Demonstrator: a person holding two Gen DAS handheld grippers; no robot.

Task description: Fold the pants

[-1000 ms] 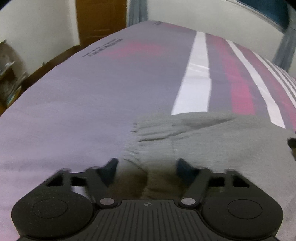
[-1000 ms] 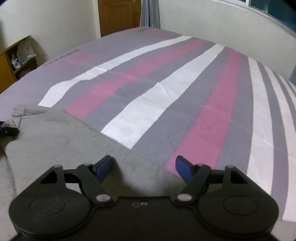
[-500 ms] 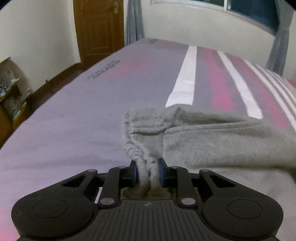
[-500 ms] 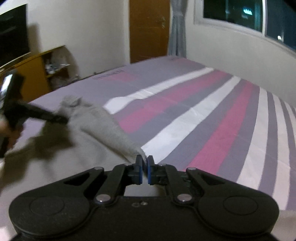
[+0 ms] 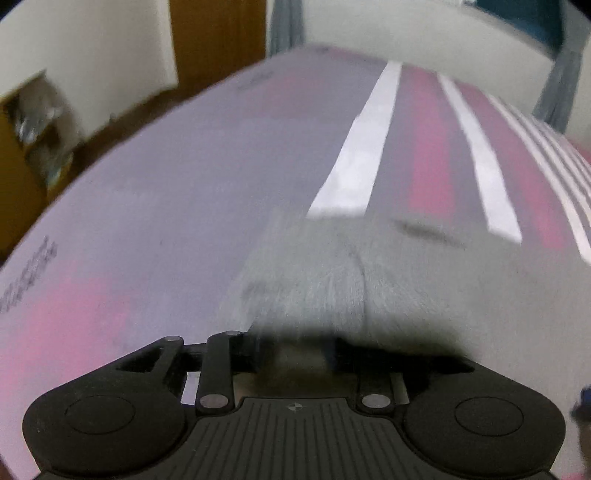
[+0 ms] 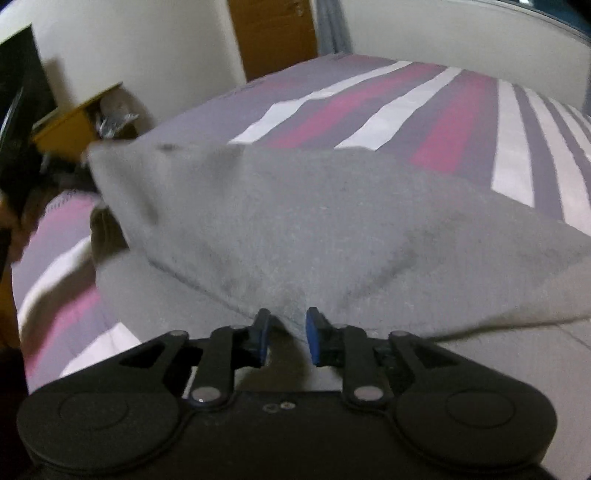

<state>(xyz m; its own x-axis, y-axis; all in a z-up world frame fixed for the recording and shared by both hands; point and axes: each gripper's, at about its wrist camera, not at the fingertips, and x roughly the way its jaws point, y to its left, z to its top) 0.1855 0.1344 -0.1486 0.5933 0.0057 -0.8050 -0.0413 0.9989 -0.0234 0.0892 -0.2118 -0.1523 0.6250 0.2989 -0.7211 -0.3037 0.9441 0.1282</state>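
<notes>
The grey fleece pants (image 5: pixel 369 280) lie on a bed with a purple, pink and white striped sheet (image 5: pixel 155 192). In the blurred left wrist view my left gripper (image 5: pixel 295 349) has its jaws a little apart, with the pants' edge lying between and over them. In the right wrist view the pants (image 6: pixel 314 229) form a folded-over layer in front of my right gripper (image 6: pixel 286 332). Its blue pads (image 6: pixel 313 334) stand slightly apart with a point of cloth just ahead of them.
A wooden door (image 6: pixel 273 37) and a grey curtain (image 5: pixel 284 26) stand at the far wall. A yellow-brown shelf unit (image 6: pixel 70 125) with clutter stands left of the bed. The striped sheet (image 6: pixel 443 110) stretches beyond the pants. A window (image 5: pixel 524 18) is at the upper right.
Both grippers were shut on the pants' edge half a second ago; now both jaws have parted. The held edge has been carried over, so the pants lie folded onto themselves.
</notes>
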